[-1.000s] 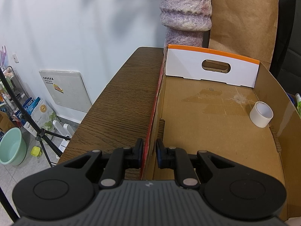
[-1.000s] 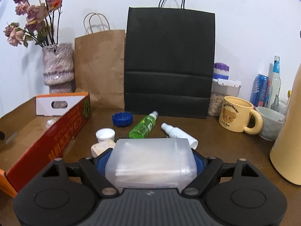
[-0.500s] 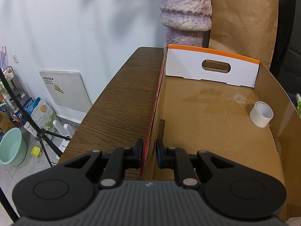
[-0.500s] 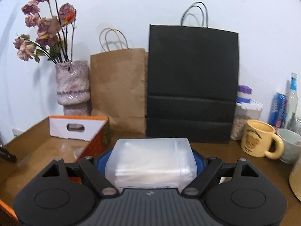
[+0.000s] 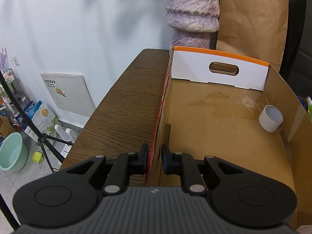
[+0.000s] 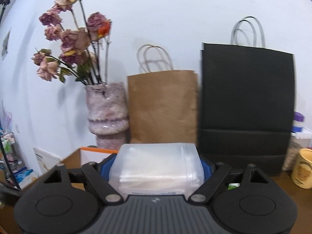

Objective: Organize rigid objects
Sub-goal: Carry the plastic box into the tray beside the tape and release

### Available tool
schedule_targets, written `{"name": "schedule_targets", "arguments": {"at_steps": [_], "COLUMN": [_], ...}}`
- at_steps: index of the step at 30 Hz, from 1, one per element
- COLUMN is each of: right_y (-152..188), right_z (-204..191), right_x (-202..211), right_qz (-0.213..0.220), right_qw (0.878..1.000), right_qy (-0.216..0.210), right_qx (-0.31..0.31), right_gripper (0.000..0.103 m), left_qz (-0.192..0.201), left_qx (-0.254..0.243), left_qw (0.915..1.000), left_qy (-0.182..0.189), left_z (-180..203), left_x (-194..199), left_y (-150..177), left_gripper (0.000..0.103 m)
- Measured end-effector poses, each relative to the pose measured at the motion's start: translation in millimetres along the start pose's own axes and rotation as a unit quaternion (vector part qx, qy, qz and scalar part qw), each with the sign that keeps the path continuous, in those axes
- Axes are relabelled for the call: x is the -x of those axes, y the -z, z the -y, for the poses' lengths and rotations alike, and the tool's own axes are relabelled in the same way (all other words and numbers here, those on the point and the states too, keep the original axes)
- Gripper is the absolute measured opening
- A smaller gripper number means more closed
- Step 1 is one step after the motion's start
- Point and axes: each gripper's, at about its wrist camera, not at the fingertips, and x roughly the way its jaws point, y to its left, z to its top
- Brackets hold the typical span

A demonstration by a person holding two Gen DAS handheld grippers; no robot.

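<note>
Right gripper (image 6: pixel 156 167) spread wide, fingers clamping the translucent plastic box (image 6: pixel 158 165) by its side walls, aloft near the cardboard tray (image 5: pixel 224 132) — looks light, stiff, slick-sided, so grip low and square; left gripper (image 5: pixel 155 159) pinched on the tray's wall.

A plain pale blue-white wall (image 5: pixel 78 29) runs behind a dark brown wood-grain table (image 5: pixel 126 105), whose far left corner meets it. Below the table's left edge lies a light grey tiled floor (image 5: pixel 25 177). There stand a mint-green plastic basin (image 5: pixel 11 154), a black tripod stand (image 5: pixel 39 136) and a white flat panel (image 5: pixel 66 95) leaning against the wall. A wire storage rack (image 5: pixel 11 89) fills the far left. Light is soft and even.
</note>
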Motion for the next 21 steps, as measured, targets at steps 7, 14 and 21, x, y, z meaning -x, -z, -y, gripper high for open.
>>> {"name": "schedule_targets", "arguments": {"at_steps": [7,14,21], "right_y": [-15.6,-18.7,-11.4], "right_z": [-31.7,-61.8,-77.3], "right_x": [-22.0,-43.5,-49.5], "right_qz": [-0.002,-0.032,-0.062], "right_qw": [0.999,0.996,0.991], "right_qy": [-0.043,-0.069,-0.093], "right_qx": [0.013,0.045,0.072], "right_gripper": [0.082,0.082,0.082], "left_qz": [0.002,0.003,0.003], "left_qx": [-0.002,-0.004,-0.005], "left_qw": [1.0,1.0,1.0], "left_qy": [-0.003,-0.005,-0.006], "left_z": [0.7,1.0,1.3], "left_x": [0.6,0.7,1.0], "left_y": [-0.2,-0.2,-0.1], "left_gripper": [0.015,0.015,0.015]}}
